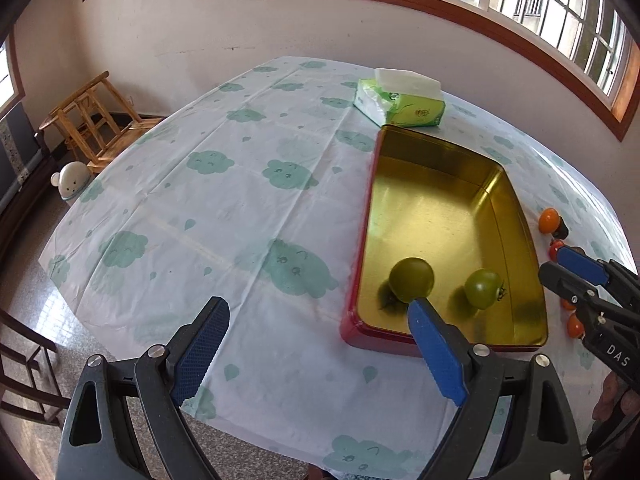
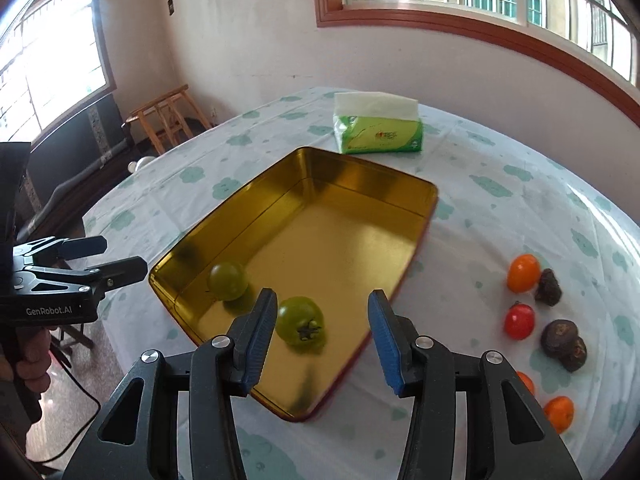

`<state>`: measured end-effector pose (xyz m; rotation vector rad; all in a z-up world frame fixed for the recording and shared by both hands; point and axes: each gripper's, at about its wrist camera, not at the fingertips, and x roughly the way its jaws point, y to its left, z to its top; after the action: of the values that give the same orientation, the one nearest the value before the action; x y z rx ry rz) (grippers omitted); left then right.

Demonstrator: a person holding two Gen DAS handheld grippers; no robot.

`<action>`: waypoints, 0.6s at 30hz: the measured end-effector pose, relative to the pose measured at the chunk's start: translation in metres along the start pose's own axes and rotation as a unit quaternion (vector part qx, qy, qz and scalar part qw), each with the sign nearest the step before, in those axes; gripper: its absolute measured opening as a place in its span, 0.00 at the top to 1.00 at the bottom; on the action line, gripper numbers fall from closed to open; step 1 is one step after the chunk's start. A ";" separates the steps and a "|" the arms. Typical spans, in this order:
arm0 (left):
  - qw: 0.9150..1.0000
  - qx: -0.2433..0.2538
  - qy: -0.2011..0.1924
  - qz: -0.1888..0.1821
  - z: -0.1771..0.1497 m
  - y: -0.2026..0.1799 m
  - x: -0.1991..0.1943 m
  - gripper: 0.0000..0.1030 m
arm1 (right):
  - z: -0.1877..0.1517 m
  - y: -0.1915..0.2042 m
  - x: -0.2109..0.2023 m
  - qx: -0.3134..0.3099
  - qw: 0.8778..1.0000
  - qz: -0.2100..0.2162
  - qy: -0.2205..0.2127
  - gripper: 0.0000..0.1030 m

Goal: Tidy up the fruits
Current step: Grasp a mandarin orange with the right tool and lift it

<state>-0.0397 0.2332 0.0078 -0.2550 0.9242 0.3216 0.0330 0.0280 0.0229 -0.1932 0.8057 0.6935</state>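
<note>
Fruit lies on both sides of the right tool [image 2: 322, 316]: two green tomatoes sit inside the shallow gold-lined rectangular tin tray with a red outer wall [image 2: 360, 216], and the rest is spread on the bench [image 2: 500, 208] to the tool's right. The nearer green tomato with its dark stem star facing the camera [image 2: 301, 326] rests on the tray floor just ahead of the right tool, closer to its left finger, not touched by either blue pad. The second, smooth round green tomato [image 2: 227, 286] lies further left, near the tray's left wall.

The right tool stands open, its jaws spread wide with nothing between them. The left tool [image 1: 316, 308] is open too and empty; it hangs over the bench at the tray's left side, its right finger tip overlapping the smooth green tomato [image 1: 412, 280] in view (contact cannot be told).

To the right of the right tool, outside the tray, lie an oval orange tomato [image 2: 523, 273], a glossy red tomato [image 2: 519, 321], another orange tomato [image 2: 559, 413] and a fourth half hidden behind the tool's arm. Beside them are dark, wrinkled brown fruits [image 2: 564, 344], one touching the orange oval.

Beyond the tray sits a green tissue pack [image 2: 378, 130] with white sheets showing.
</note>
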 end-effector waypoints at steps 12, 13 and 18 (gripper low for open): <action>0.995 0.082 0.004 -0.064 -0.008 -0.087 -0.006 0.14 | -0.057 -0.125 -0.051 0.098 0.988 -0.115 0.009 0.51; 0.994 0.089 0.005 -0.069 -0.010 -0.094 -0.007 0.14 | -0.062 -0.132 -0.052 0.104 0.987 -0.120 0.013 0.51; 0.989 0.121 0.010 -0.088 -0.017 -0.126 -0.009 0.14 | -0.083 -0.151 -0.044 0.120 0.984 -0.129 0.032 0.51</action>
<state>-0.0094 0.1100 0.0150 -0.1141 0.9437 0.0429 0.0585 -0.1430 -0.0170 -0.0994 0.8994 0.3446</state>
